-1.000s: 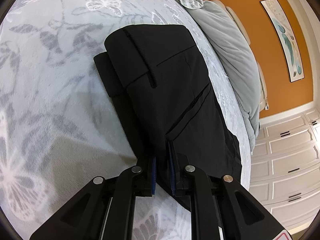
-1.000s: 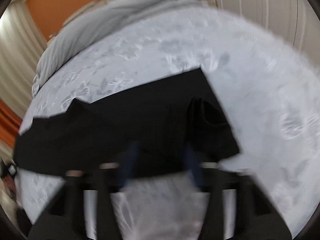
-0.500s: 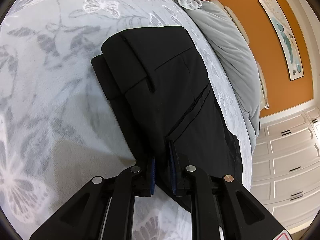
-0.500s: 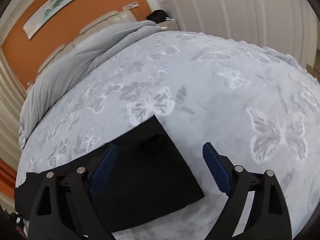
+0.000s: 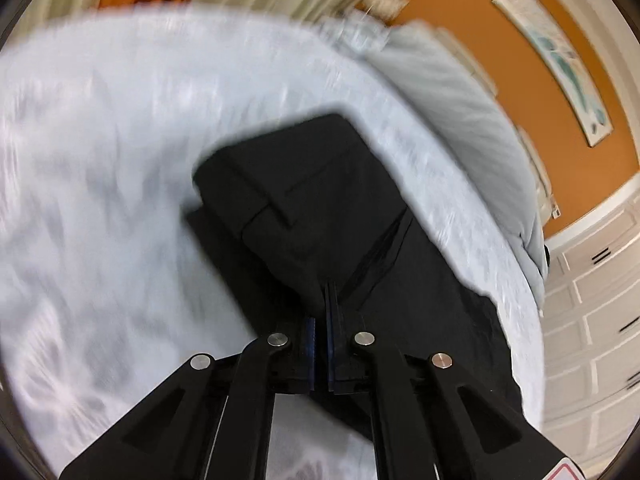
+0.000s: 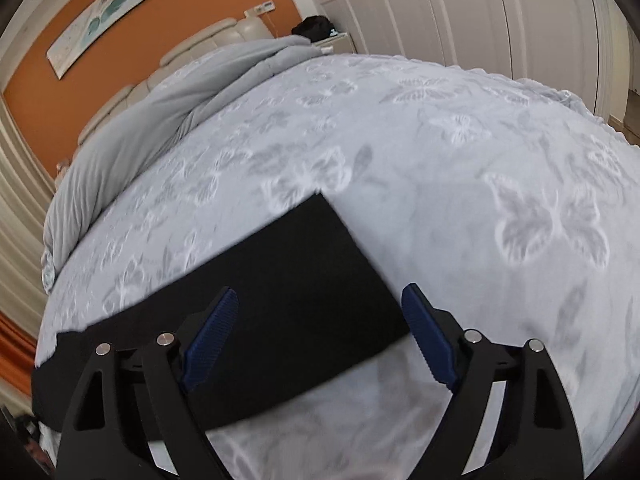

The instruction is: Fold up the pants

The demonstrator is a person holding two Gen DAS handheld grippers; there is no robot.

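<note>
Pinching black pants [image 5: 320, 216], left gripper [image 5: 321, 320], right gripper [image 6: 320, 312] spread

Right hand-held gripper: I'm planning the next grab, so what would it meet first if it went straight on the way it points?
Probably the black pants: the open right hand-held gripper frames their leg end on the butterfly bedspread. Depth is unclear.

The bed [image 6: 500, 152] has a pale cover with a butterfly pattern. Black pants [image 6: 288, 280] lie flat on it, on the near left side. A grey duvet [image 6: 192, 92] lies bunched along the far left edge.
</note>
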